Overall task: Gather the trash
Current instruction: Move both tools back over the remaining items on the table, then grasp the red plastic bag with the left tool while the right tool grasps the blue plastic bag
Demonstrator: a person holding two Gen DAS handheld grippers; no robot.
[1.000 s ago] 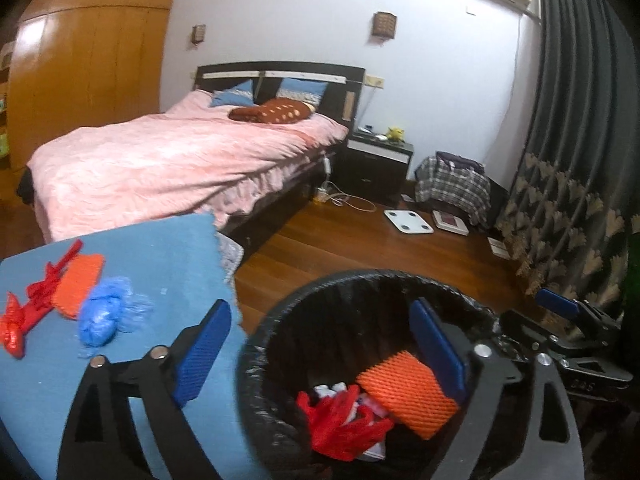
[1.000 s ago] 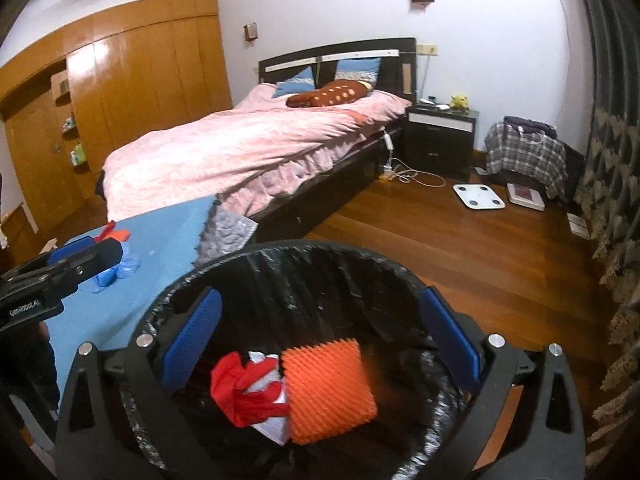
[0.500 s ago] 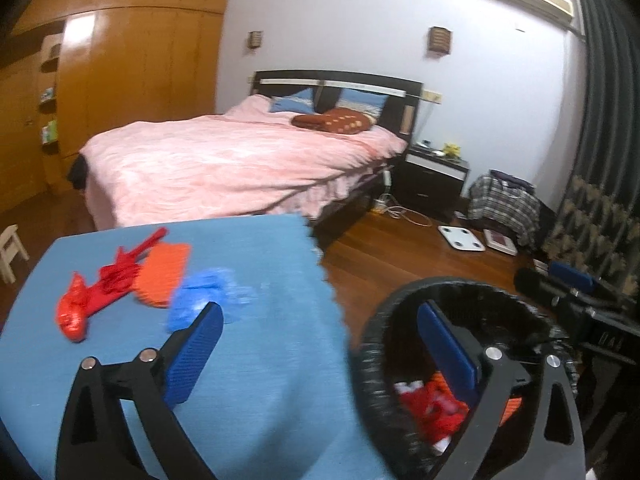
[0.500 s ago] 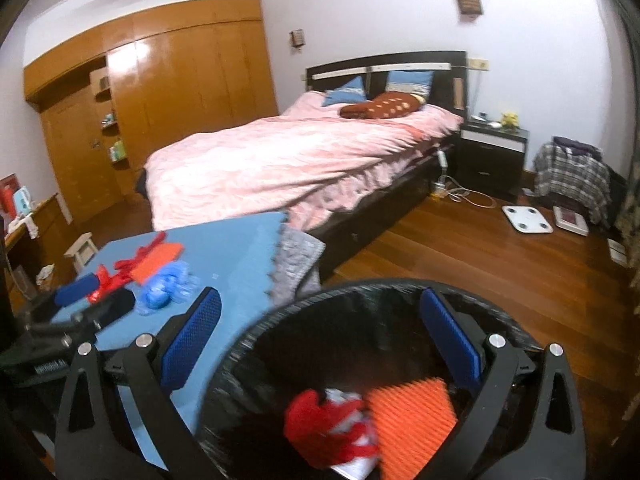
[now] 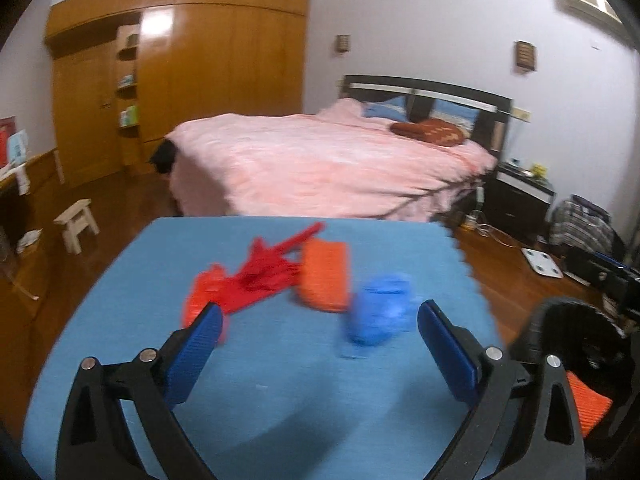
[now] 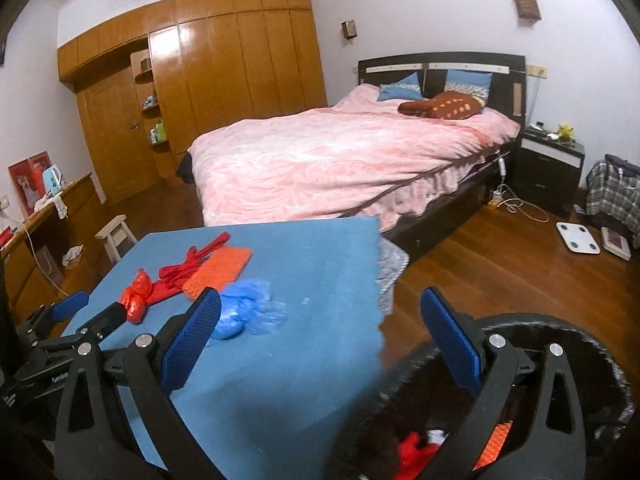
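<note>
Blue table (image 6: 312,264) holds three pieces you've yet to collect: red bag (image 5: 256,276), orange foam pad (image 5: 324,276), blue plastic wad (image 5: 378,312), close together. Black bin (image 6: 560,332) beside the table's right edge already holds red and orange scraps. Your left gripper (image 5: 318,344) and right gripper (image 6: 320,332) both gape, empty.

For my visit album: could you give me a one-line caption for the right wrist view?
Open right hand-held gripper over a blue table of trash, black bin beside it.
</note>
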